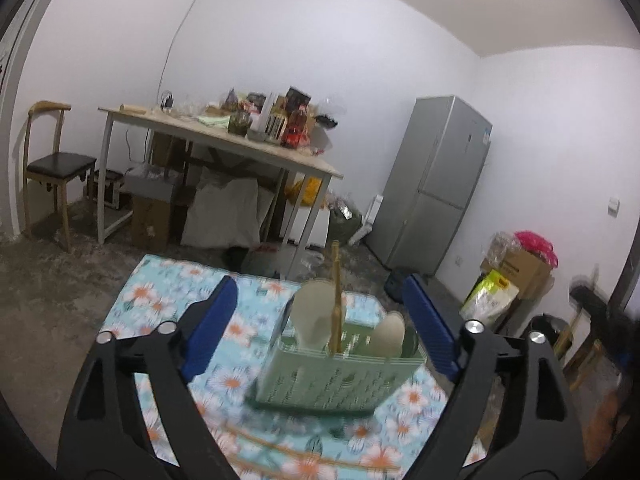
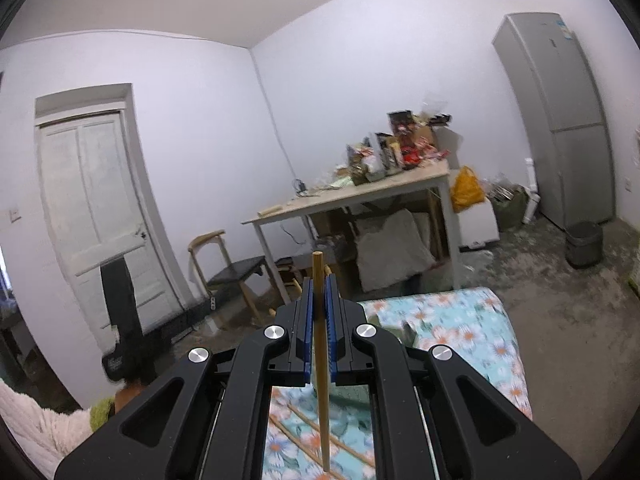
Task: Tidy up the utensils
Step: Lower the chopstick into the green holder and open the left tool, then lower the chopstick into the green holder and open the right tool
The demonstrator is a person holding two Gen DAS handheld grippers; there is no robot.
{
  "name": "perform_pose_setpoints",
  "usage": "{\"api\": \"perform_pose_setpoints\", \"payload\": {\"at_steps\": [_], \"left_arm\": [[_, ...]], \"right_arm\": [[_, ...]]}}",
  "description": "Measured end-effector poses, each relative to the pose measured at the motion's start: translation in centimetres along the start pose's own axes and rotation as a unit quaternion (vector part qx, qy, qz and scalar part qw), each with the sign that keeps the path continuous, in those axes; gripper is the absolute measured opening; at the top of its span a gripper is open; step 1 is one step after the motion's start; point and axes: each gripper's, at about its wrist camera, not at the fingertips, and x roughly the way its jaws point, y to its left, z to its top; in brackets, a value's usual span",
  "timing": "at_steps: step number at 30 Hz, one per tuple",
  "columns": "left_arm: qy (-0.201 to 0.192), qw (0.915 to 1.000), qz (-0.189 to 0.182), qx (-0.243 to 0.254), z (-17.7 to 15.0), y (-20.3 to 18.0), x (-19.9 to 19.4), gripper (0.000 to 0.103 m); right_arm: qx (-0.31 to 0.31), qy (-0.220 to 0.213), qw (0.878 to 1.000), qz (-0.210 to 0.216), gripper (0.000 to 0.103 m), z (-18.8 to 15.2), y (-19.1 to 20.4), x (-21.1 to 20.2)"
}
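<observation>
A pale green slotted utensil caddy (image 1: 340, 380) stands on the floral cloth (image 1: 168, 296). It holds two white spoons (image 1: 312, 320) and an upright wooden chopstick (image 1: 337, 300). My left gripper (image 1: 320, 284) is open and wide, its blue fingers (image 1: 212, 328) on either side of the caddy and apart from it. Blurred chopsticks (image 1: 280, 446) lie on the cloth near the front. In the right wrist view my right gripper (image 2: 319, 282) is shut on a single wooden chopstick (image 2: 321, 360), held nearly upright above the cloth (image 2: 460, 320). Other loose chopsticks (image 2: 298, 436) lie on the cloth below it.
Beyond the cloth stands a cluttered white table (image 1: 224, 140) with boxes and bags under it. A wooden chair (image 1: 52, 160) is left of it and a grey fridge (image 1: 436, 184) to the right. Cartons and bags (image 1: 512, 276) sit by the right wall. A white door (image 2: 96, 200) and a dark bin (image 2: 584, 244) show in the right wrist view.
</observation>
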Motion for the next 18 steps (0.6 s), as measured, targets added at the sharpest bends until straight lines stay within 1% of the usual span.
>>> {"api": "perform_pose_setpoints", "payload": {"at_steps": [5, 6, 8, 11, 13, 18], "left_arm": [[0.039, 0.9989, 0.025, -0.001, -2.3, 1.7, -1.4, 0.088], [0.053, 0.9979, 0.038, 0.000, -3.0, 2.2, -1.7, 0.089], [0.064, 0.9964, 0.054, 0.003, -4.0, 3.0, -2.2, 0.089], [0.080, 0.9931, 0.085, 0.011, -5.6, 4.2, -3.1, 0.089], [0.084, 0.9913, 0.099, 0.017, -6.2, 4.8, -3.7, 0.090], [0.092, 0.9883, 0.118, 0.026, -7.2, 5.6, -4.8, 0.092]], "right_arm": [[-0.032, -0.022, 0.999, 0.032, 0.006, 3.4, 1.5, 2.3], [-0.036, -0.026, 0.998, 0.038, 0.006, 4.1, 1.8, 2.8], [-0.044, -0.032, 0.998, 0.045, 0.006, 5.1, 2.3, 3.6], [-0.056, -0.041, 0.996, 0.047, 0.006, 6.8, 2.8, 5.0], [-0.064, -0.045, 0.996, 0.041, 0.006, 7.8, 2.8, 6.0], [-0.053, -0.043, 0.997, 0.031, 0.006, 9.3, 1.4, 8.9]]}}
